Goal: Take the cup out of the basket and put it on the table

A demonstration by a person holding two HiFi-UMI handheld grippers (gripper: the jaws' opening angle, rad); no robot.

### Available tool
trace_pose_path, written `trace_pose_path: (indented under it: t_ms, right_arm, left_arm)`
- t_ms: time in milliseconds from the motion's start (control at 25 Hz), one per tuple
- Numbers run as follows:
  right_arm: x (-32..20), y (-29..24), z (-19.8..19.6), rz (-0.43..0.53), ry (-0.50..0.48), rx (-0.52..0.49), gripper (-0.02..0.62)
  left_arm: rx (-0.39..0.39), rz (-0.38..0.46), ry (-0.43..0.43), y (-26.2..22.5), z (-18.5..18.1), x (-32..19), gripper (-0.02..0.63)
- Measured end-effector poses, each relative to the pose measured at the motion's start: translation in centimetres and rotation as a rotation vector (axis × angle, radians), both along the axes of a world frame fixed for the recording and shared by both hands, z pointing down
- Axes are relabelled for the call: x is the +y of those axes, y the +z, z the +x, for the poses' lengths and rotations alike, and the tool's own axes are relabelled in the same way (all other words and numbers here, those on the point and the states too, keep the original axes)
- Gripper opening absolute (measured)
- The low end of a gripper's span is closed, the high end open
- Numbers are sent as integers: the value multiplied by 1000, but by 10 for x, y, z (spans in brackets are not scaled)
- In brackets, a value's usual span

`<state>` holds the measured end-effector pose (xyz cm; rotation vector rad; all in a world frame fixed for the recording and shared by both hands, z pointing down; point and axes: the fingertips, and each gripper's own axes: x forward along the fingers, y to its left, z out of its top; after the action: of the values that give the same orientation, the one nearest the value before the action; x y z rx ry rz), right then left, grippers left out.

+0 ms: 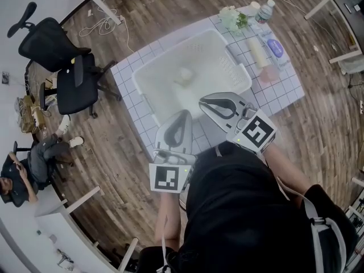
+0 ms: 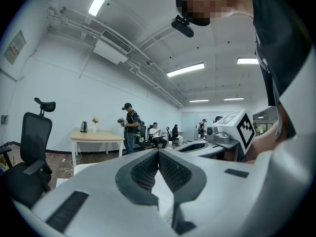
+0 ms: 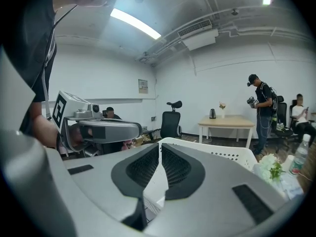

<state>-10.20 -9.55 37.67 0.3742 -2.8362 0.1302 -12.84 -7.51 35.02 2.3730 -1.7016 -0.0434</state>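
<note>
Two empty grippers wait at the near rim of the white perforated plastic basket (image 1: 239,67).
The small pale cup (image 1: 185,76) lies mid-basket on the white grid-patterned table (image 1: 133,110). The grey left gripper (image 1: 183,114) and grey right gripper (image 1: 203,102) have their jaws pressed together on nothing, probably staged for reaching in.

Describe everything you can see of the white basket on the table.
The basket is a large, white, rectangular tub that looks like slightly see-through plastic. It has rounded corners, a broad rim and rows of small holes in its short end wall. It stands upright with its top open on the grid-patterned table and fills much of it. One small pale cup sits on its floor near the middle. Nothing else shows inside.
</note>
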Motion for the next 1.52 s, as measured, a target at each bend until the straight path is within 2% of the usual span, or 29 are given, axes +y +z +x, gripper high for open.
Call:
trace_pose_path:
  t_ms: [240, 400, 720, 1000, 1240, 1520]
  right_arm:
    - [-17, 11, -4, -24, -10, 29, 17]
    - [-34, 21, -7, -27, -18, 63, 29]
    - [-64, 41, -24, -47, -55, 118, 112]
    - [-89, 57, -42, -84, -81, 149, 147]
    - [-108, 80, -52, -83, -97, 215, 156]
    - [-122, 93, -61, -94, -99, 235, 158]
  left_arm:
    - [-8, -10, -7, 7, -6, -15, 9]
    - [-63, -32, -13, 18, -10, -25, 9]
    - [-52, -50, -23, 26, -12, -33, 9]
    - [-34, -34, -45, 27, -17, -34, 9]
    - [-32, -40, -42, 29, -20, -35, 9]
    - [-28, -53, -41, 36, -21, -33, 9]
